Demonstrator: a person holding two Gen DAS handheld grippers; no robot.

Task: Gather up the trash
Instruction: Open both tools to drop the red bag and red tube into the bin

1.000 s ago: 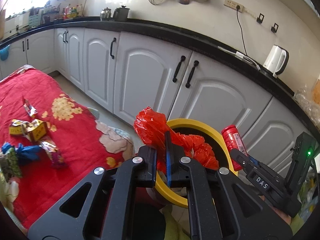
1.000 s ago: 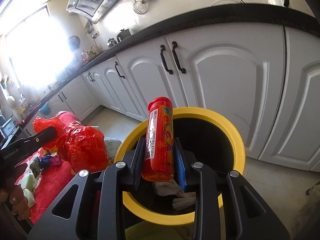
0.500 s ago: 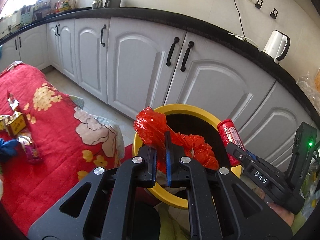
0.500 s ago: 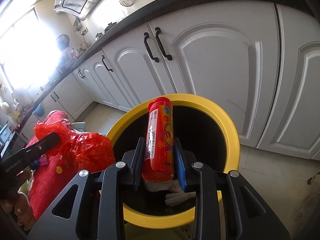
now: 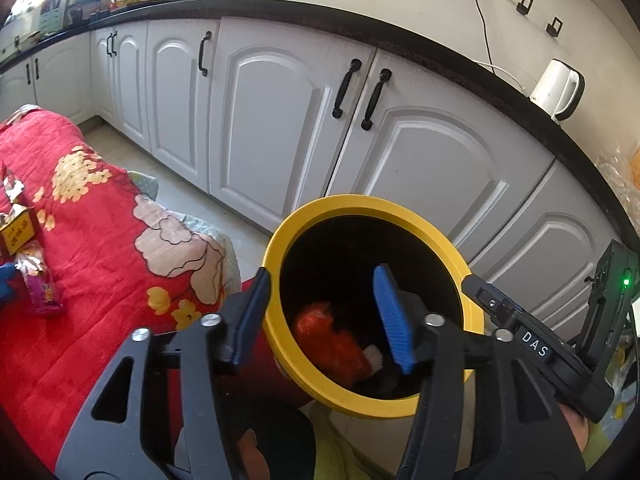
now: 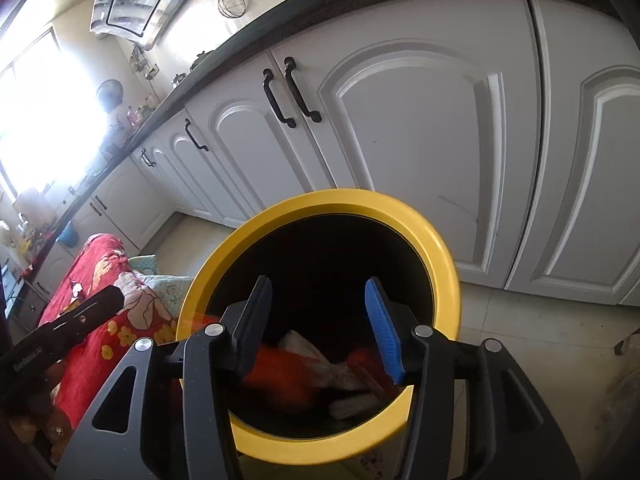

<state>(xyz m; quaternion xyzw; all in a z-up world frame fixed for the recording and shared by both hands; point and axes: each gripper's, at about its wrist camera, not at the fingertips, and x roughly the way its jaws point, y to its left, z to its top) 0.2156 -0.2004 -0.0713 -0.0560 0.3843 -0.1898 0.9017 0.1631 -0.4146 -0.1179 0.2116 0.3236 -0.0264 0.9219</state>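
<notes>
A black bin with a yellow rim (image 5: 352, 204) (image 6: 312, 202) stands on the floor by the white cabinets. My left gripper (image 5: 320, 316) is open and empty over the bin's left rim. A red plastic bag (image 5: 332, 340) lies inside the bin. My right gripper (image 6: 320, 326) is open and empty above the bin mouth. Below it a blurred red shape (image 6: 280, 376) lies among white wrappers (image 6: 320, 360). The right gripper's body (image 5: 540, 344) shows at the right of the left wrist view.
A table under a red flowered cloth (image 5: 80, 240) stands left of the bin, with wrappers (image 5: 40, 284) and a small yellow box (image 5: 18, 232) on it. White cabinet doors (image 5: 280, 120) run behind. A white kettle (image 5: 556, 88) sits on the black counter.
Both grippers opened. The red bag left my left gripper and the red tube left my right gripper; both dropped into the bin.
</notes>
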